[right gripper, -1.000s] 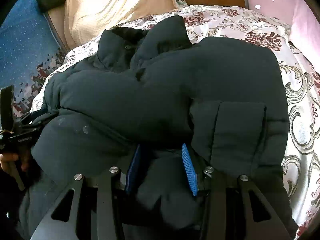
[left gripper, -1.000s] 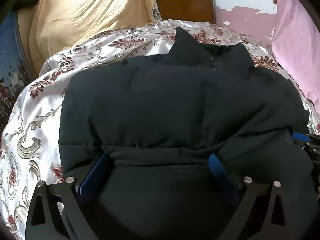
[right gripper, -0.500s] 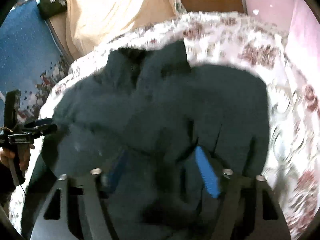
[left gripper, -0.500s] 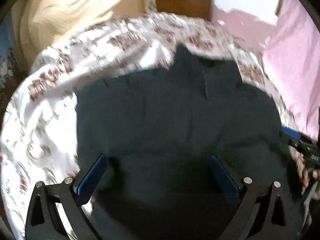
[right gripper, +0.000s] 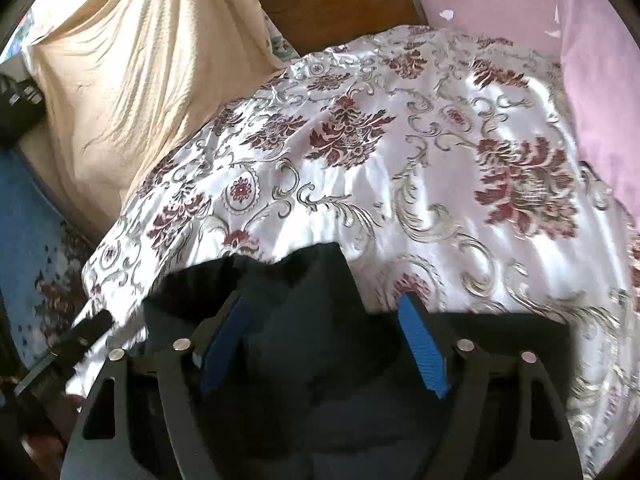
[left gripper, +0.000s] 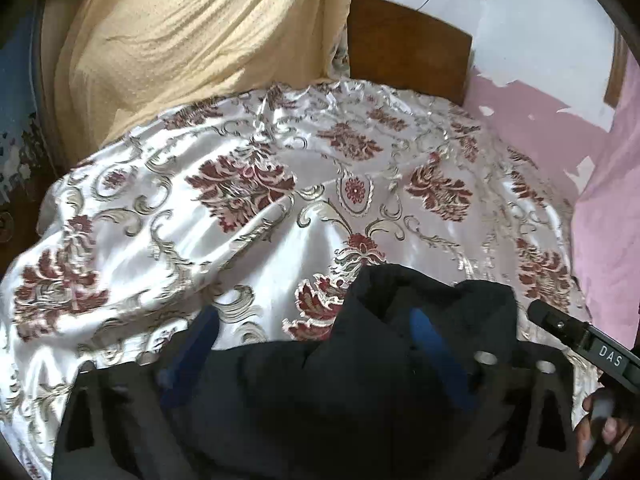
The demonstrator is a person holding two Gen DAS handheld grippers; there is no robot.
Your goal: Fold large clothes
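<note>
A dark puffy jacket [left gripper: 320, 400] lies on a floral satin bedspread [left gripper: 280, 200] and fills the bottom of both views. Its raised collar [left gripper: 400, 292] points toward the headboard. My left gripper [left gripper: 312, 316] hovers over the collar end. Its jaws are closing, with jacket fabric between the blue pads, which do not visibly press on it. My right gripper [right gripper: 322, 300] straddles the collar peak of the jacket [right gripper: 320, 360]. Its jaws are closing too, and the pad faces stay bare. The right gripper's body [left gripper: 580, 344] shows at the left view's right edge, held by a hand [left gripper: 596, 432].
A beige cloth [left gripper: 180, 40] hangs at the bed's far left beside a wooden headboard [left gripper: 404, 52]. A pink wall [right gripper: 600, 80] runs along the right side. Blue patterned fabric [right gripper: 28, 220] lies left of the bed. The bedspread [right gripper: 400, 160] beyond the collar is bare.
Both grippers have travelled up the jacket toward the headboard, so the jacket has dropped to the bottom of both views. The left jaws stand narrower, the right jaws wider than a second ago.
</note>
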